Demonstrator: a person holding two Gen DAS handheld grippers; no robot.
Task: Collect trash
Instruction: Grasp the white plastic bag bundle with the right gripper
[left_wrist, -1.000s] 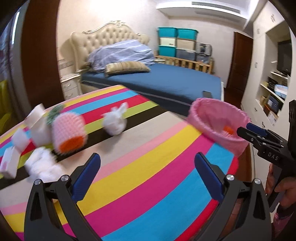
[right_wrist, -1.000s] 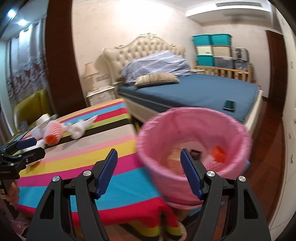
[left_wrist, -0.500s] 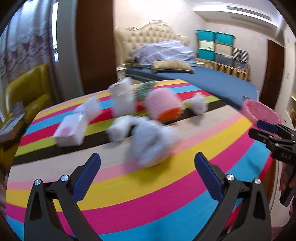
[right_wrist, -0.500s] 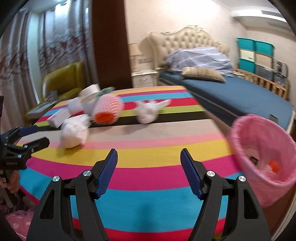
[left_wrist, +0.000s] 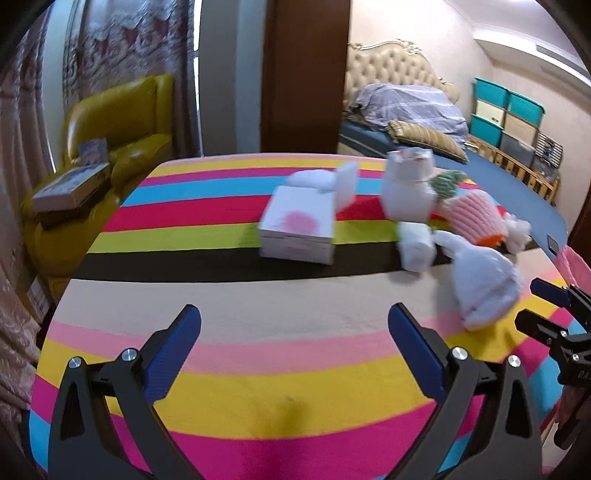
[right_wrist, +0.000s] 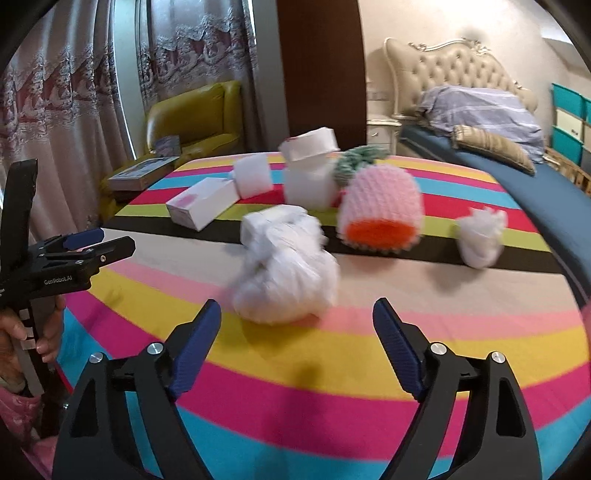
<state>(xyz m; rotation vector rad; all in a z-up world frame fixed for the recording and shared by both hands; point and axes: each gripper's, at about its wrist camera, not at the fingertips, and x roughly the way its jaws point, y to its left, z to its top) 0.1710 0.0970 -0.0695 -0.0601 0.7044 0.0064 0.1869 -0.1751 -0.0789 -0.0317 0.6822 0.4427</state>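
Note:
Trash lies on a striped table: a white box with a pink spot, a crumpled white wad, a pink foam net with an orange end, a smaller white wad and white cartons. My left gripper is open and empty, short of the box. My right gripper is open and empty, just in front of the crumpled wad. A sliver of the pink bin shows at the right edge.
A yellow armchair with books stands beyond the table's left side. A bed lies behind the table. Curtains hang at the left. Each gripper shows in the other's view: the right one, the left one.
Both views have swung left, away from the pink bin and toward the pile of trash. The crumpled wad is now close in front of my right gripper. Both grippers stayed open.

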